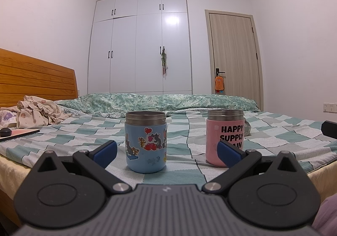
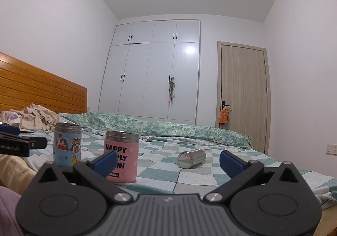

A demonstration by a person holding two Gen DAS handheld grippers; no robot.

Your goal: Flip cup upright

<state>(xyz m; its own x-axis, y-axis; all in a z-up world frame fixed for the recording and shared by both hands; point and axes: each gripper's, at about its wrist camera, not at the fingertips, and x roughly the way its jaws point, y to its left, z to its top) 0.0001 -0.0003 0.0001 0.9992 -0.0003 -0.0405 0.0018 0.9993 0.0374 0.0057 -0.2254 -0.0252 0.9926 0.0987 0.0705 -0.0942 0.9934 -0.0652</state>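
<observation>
A blue cartoon cup (image 1: pixel 146 141) stands upright on the checked bedspread, just ahead of my open, empty left gripper (image 1: pixel 167 151). A pink cup marked HAPPY SUPPLY (image 1: pixel 224 134) stands upright to its right, partly behind the right blue pad. Both show in the right wrist view, blue (image 2: pixel 67 144) and pink (image 2: pixel 121 156). A small steel cup (image 2: pixel 191 158) lies on its side on the bed, ahead of my open, empty right gripper (image 2: pixel 168 161); in the left wrist view only its edge (image 1: pixel 247 127) peeks out behind the pink cup.
Crumpled clothes (image 1: pixel 35 112) and a dark flat board with a round black object (image 1: pixel 14 132) lie at the left by the wooden headboard. A green quilt (image 1: pixel 158 102) runs across the far side. The left gripper body (image 2: pixel 14 145) shows at the right view's left edge.
</observation>
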